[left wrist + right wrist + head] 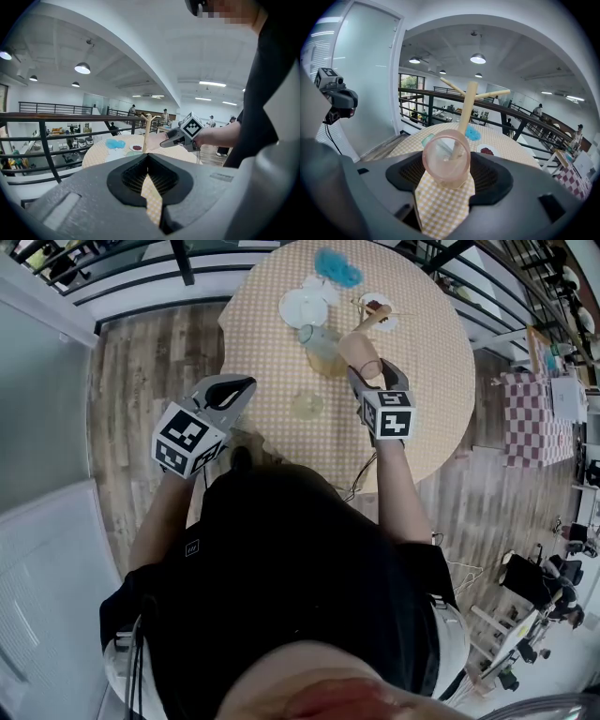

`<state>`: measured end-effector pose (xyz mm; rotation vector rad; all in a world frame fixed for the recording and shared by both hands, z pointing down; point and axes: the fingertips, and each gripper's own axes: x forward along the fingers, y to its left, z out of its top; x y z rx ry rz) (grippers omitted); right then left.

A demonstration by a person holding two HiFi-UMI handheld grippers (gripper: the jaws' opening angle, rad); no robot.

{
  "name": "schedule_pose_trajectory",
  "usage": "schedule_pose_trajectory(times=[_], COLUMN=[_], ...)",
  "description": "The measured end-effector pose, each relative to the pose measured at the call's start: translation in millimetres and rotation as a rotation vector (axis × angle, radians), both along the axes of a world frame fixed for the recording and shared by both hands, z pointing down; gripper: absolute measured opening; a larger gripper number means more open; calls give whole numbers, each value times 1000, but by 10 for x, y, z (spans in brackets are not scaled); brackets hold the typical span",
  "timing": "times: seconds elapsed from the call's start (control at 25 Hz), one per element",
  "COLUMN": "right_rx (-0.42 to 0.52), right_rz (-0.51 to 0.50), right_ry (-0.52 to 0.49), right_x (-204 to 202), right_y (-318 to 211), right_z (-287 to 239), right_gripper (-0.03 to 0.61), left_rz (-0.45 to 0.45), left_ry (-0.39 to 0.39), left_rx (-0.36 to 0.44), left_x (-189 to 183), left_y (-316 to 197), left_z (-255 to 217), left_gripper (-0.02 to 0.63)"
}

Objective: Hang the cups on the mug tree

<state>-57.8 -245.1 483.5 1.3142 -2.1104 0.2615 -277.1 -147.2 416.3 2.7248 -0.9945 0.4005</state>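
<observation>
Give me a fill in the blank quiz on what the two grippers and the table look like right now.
The cup in the right gripper is translucent and ____.
The left gripper is shut and holds ____.
The mug tree stands on a ____ table.
Missing words: pink; nothing; round.
</observation>
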Motion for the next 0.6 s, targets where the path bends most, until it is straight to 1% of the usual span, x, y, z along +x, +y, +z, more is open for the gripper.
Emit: schedule_pose_trajectory(times=[0.32,0.6], right_rx=[-5,32], right_rz=[21,25], right_ry=[-23,-43], right_x=[23,-6], right_y=[47,15], right_z=[34,-67], right_gripper=[304,304], left_rz=[10,6], left_ry=[4,6], left_rx=[-10,-23], left_x=[33,-5], left_y=[-4,-14], left_z=[16,50], left_gripper=[6,6])
